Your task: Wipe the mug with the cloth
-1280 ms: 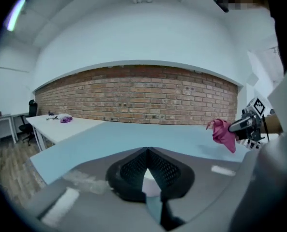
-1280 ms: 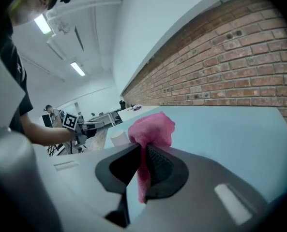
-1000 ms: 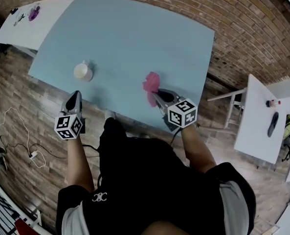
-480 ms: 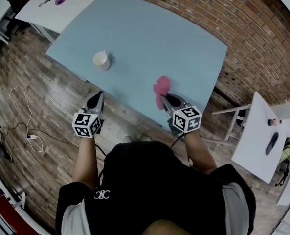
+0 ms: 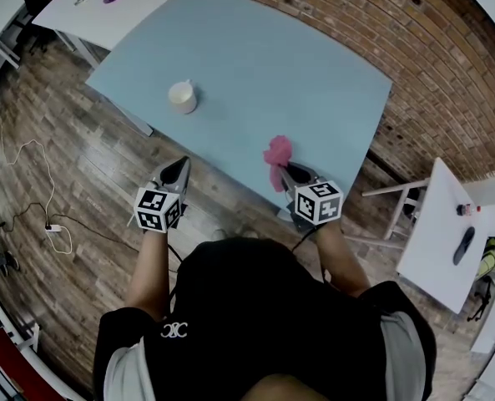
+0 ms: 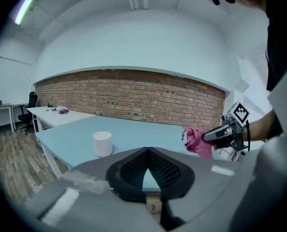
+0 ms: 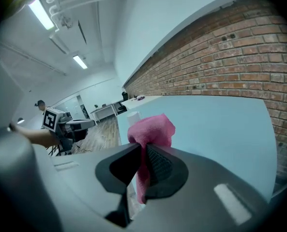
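Mug position: the mug [image 5: 182, 97] stands upright on the light blue counter [image 5: 272, 57], near its left front edge. It is ahead of the left gripper [image 5: 183, 164] and well apart from it.
Mug and right gripper: well apart, with the mug off to the left of the right gripper [image 5: 282, 170].
Cloth position: the cloth [image 5: 277, 153] is held at the counter's near edge, far from the mug.
Left gripper: jaws closed together with nothing between them. It is just off the counter's near edge, over the wooden floor [image 5: 63, 165], and aims toward the counter.
Right gripper: jaws clamped on the cloth. A bunch puffs out past the tips and a strip hangs down between the pads.
Mug look: small, plain, off-white and cylindrical.
Cloth look: pink, crumpled and soft-folded.
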